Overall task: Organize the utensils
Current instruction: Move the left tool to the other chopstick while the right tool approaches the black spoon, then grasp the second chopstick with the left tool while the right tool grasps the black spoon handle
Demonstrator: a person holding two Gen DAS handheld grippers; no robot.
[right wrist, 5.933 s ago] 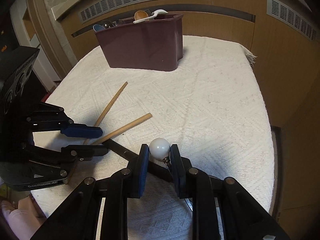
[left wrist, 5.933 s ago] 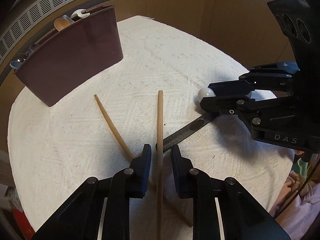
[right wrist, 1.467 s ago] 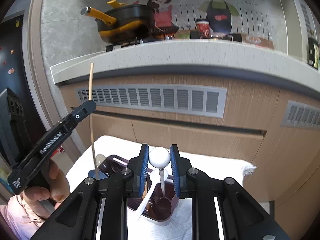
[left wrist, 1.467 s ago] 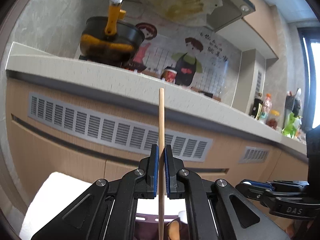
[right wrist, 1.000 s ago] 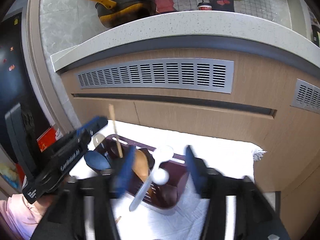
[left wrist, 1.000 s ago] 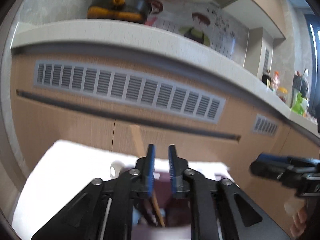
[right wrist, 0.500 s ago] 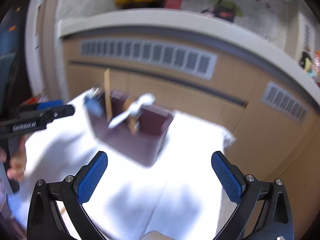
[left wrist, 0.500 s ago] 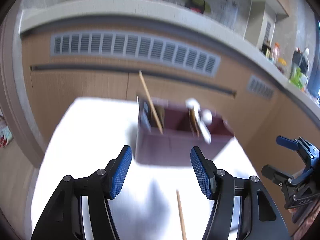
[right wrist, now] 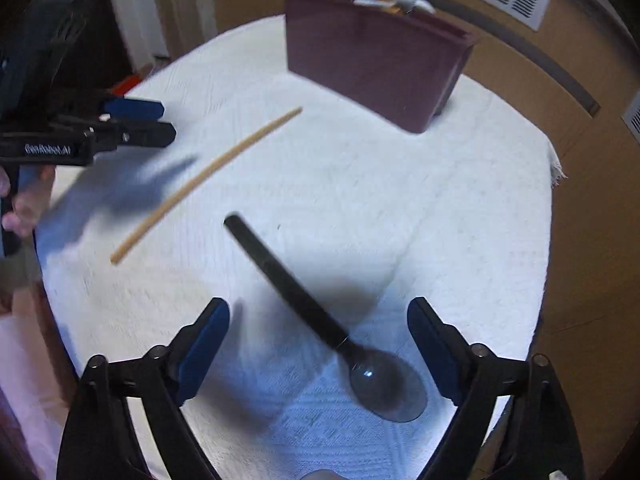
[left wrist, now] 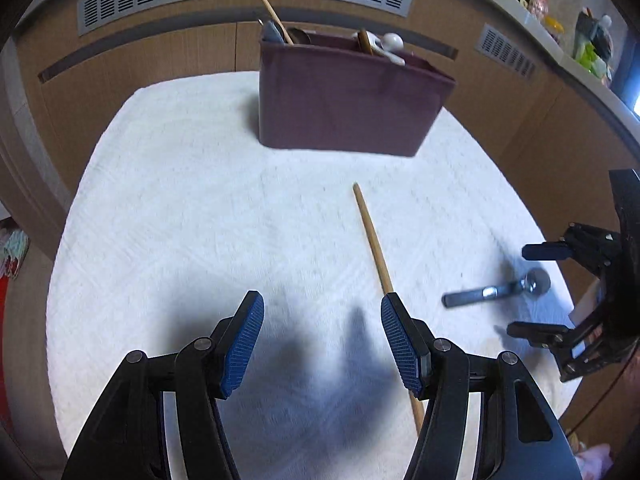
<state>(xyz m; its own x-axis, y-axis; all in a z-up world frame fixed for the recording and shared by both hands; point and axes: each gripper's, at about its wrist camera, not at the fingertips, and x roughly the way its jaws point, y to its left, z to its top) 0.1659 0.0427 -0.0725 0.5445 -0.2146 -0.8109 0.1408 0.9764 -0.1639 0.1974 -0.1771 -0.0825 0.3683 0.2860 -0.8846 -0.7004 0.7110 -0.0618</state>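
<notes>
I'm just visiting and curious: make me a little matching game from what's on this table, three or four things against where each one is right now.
Things:
1. chopstick
2. dark-handled spoon
3. white spoon
4. holder

Places:
a. sticking out of the maroon container
b. flat on the cloth, in front of the right gripper
c. standing at the cloth's far end
d. flat on the cloth, beside the left gripper

Pairs: 1-d, 2-b, 3-a, 4-c

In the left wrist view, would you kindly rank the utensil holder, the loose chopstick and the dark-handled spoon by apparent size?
1. Utensil holder, clearly largest.
2. Loose chopstick, longest but thin.
3. Dark-handled spoon, smallest; fisheye edge distortion may shrink it.
</notes>
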